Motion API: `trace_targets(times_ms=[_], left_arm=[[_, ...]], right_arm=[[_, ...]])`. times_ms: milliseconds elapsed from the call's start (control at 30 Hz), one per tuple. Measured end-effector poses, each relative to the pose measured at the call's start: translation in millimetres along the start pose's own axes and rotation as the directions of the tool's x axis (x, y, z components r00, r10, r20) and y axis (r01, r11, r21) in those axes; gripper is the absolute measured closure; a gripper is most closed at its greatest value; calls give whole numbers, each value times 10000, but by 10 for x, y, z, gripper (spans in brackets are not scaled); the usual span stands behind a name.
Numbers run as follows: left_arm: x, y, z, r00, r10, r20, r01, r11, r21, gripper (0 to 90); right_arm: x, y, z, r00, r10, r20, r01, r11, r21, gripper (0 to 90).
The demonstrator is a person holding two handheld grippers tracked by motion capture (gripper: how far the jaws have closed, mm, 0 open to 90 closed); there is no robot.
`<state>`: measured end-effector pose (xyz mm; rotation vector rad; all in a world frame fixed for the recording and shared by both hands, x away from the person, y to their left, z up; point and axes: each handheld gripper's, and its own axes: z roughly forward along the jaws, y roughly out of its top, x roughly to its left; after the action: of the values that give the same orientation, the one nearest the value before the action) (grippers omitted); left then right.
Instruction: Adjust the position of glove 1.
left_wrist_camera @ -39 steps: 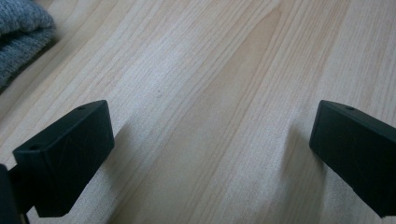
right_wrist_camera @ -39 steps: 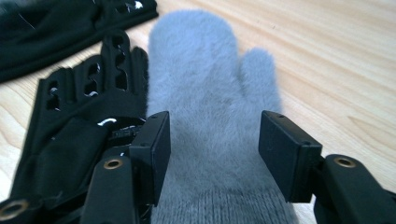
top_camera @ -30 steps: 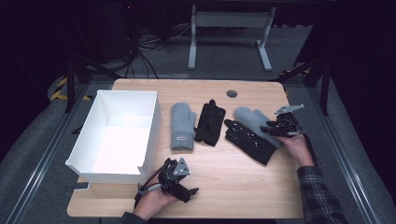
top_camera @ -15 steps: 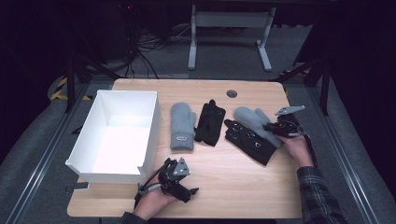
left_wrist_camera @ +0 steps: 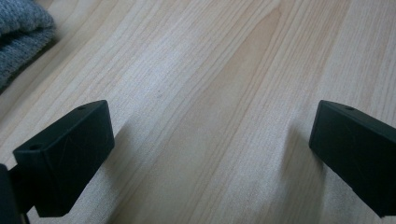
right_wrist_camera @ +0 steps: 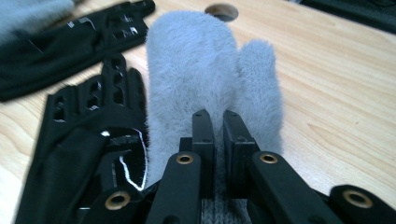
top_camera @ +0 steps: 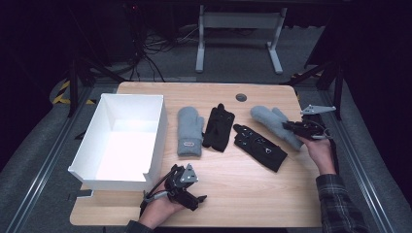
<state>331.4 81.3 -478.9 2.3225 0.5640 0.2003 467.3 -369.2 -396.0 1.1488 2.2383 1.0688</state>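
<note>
A fluffy grey mitten [top_camera: 270, 118] lies at the table's right, its fingertips toward the far side. My right gripper [top_camera: 291, 127] is shut on its knitted cuff; in the right gripper view the jaws pinch the cuff of the mitten [right_wrist_camera: 205, 60] at my right gripper [right_wrist_camera: 215, 116]. A black fingerless glove [top_camera: 260, 145] lies just left of it, partly beside the mitten. A second grey mitten [top_camera: 189, 131] and another black glove [top_camera: 218, 127] lie mid-table. My left gripper [top_camera: 195, 198] rests open near the front edge, over bare wood in the left gripper view [left_wrist_camera: 210, 140].
A white open box [top_camera: 160, 128] stands at the table's left. A round cable hole [top_camera: 241, 97] sits near the far edge. Dark floor, cables and a desk frame lie beyond the table. A grey mitten's edge [left_wrist_camera: 18, 32] shows in the left gripper view's corner.
My right hand has risen slightly with the mitten's cuff in its jaws. The left gripper has stayed where it was.
</note>
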Motion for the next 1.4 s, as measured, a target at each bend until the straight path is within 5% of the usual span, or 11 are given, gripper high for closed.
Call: trace_targets(times_ms=[400,733,1400], left_arm=[[0,0,0,10000,-2,-4,2,10000,1,4],[0,0,0,10000,0,-4,0,10000,4,5],[1,0,0,10000,7,-7,-7,10000,-6,5]], right_arm=[[270,47,-331,9993,-182,-324,167,9988,-465,864],[550,-2,-436,9955,-466,-821,429,9981,-453,864],[1236,-206,-349,9648,-1141,-2369,1170,9931,-19,864]])
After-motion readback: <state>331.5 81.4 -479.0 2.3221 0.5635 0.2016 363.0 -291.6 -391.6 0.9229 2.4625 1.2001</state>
